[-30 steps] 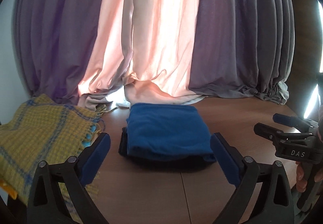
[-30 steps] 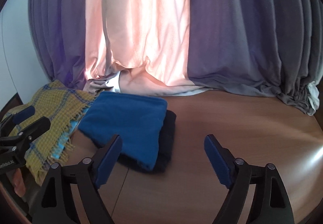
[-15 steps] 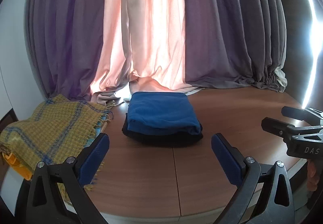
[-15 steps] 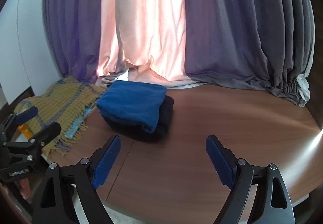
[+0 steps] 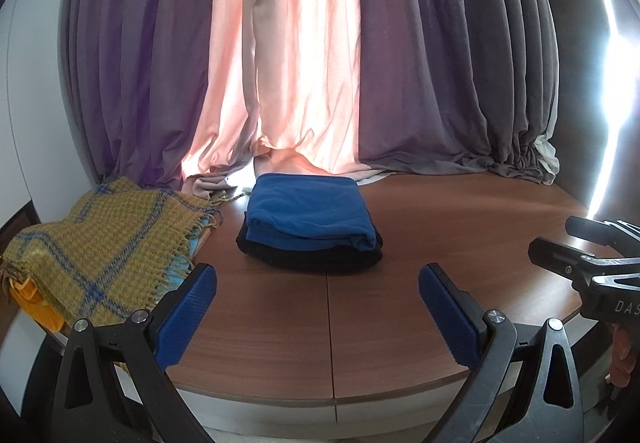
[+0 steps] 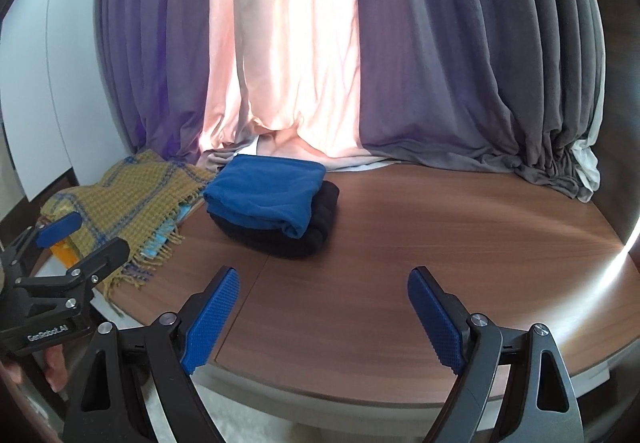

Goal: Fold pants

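Pants point(image 5: 310, 213) are folded into a neat blue bundle, sitting on top of a folded black garment point(image 5: 312, 257), and the two make a little stack on the wooden table point(image 5: 440, 227) toward its far side, just in front of the curtains point(image 5: 440, 63). The pink middle section of those curtains is glowing with backlight, and the grey-purple drapes on either side pool onto the tabletop.

To the left of the stack there's a yellow plaid blanket point(image 5: 100, 243) with blue stripes and a fringe, lying over something orange point(image 5: 34, 303) at the table's left edge. It's near the stack but not touching it.

Both grippers are over the near edge of the table, well short of the clothes. Left gripper point(image 5: 318, 317) has its blue pads spread wide with only bare tabletop showing between them. Right gripper point(image 6: 322, 317) is the same deal, jaws wide apart and gripping nothing. In the left wrist view the right gripper pokes in from the right side, and you can just make out a bit of the person's hand point(image 5: 622, 349) under it
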`<state>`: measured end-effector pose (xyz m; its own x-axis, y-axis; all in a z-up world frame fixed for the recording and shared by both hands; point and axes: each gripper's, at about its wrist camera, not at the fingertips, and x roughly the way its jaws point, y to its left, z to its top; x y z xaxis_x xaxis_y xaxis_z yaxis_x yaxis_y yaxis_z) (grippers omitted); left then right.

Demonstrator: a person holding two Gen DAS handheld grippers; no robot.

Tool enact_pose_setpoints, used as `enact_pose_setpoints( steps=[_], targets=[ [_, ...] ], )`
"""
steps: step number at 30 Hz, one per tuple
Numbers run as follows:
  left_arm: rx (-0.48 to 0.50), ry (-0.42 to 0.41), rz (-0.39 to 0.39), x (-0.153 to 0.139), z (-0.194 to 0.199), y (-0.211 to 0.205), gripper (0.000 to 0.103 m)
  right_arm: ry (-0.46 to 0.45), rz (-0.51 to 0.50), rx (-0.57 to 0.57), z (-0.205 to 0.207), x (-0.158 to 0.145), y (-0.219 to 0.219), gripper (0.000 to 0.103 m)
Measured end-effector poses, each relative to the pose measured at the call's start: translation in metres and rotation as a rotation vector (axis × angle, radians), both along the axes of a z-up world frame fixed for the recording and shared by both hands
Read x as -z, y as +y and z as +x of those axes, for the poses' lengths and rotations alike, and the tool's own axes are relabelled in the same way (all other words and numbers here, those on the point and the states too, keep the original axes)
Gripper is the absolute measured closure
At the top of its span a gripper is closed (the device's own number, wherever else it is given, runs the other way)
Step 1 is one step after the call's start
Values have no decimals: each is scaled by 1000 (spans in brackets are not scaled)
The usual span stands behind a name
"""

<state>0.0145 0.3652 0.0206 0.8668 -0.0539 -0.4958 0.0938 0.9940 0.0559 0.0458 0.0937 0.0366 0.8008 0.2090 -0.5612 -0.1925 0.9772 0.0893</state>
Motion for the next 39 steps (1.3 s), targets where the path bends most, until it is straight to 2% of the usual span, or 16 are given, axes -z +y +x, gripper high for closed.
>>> enact_pose_setpoints(
  steps=[15, 39],
  targets=[
    [8, 0, 4, -7, -11, -12, 0, -20, 3, 15, -19, -5, -15, 16],
    [27, 3, 1, -14, -13, -17, 0, -34, 12, 22, -24, -12, -22, 16]
  ],
)
